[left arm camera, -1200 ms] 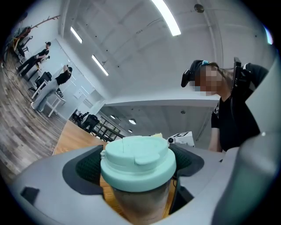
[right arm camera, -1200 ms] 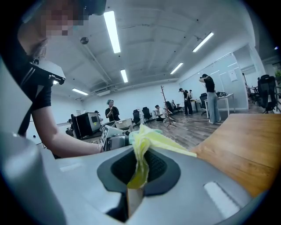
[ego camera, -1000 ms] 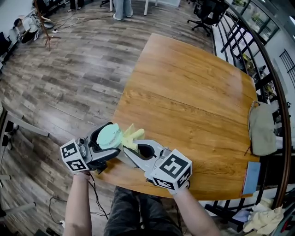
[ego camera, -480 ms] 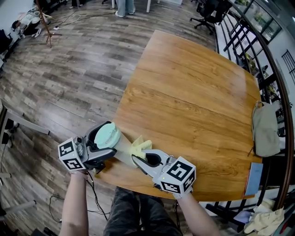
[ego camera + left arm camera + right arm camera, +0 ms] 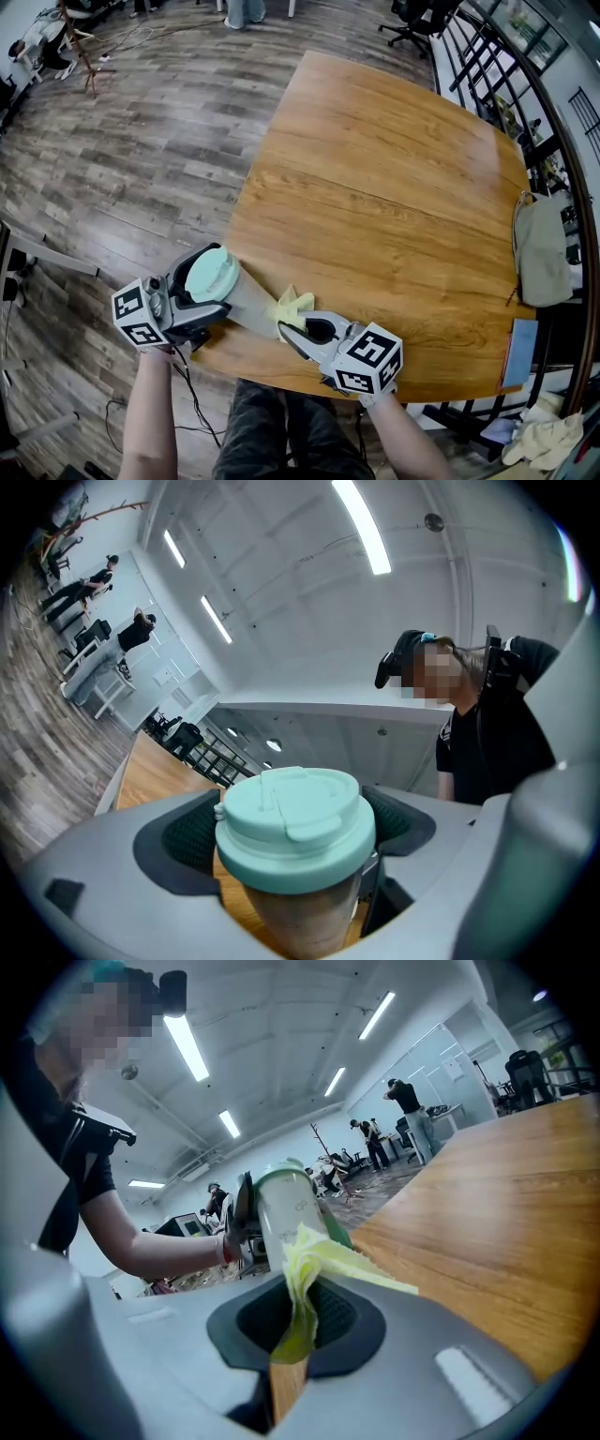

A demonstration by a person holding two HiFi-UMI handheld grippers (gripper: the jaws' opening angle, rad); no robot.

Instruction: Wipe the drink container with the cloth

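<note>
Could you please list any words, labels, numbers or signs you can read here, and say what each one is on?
Cup: small marks on its side, too blurred to read.
Lid: no print visible.
Left cube, right cube: black-and-white square marker patterns only, no words.
Nothing else legible.

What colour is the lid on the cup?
Pale mint green lid, clearest in the left gripper view.

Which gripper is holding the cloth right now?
The right gripper: the yellow cloth is pinched between its jaws. The left gripper grips the mint-lidded drink container instead.
</note>
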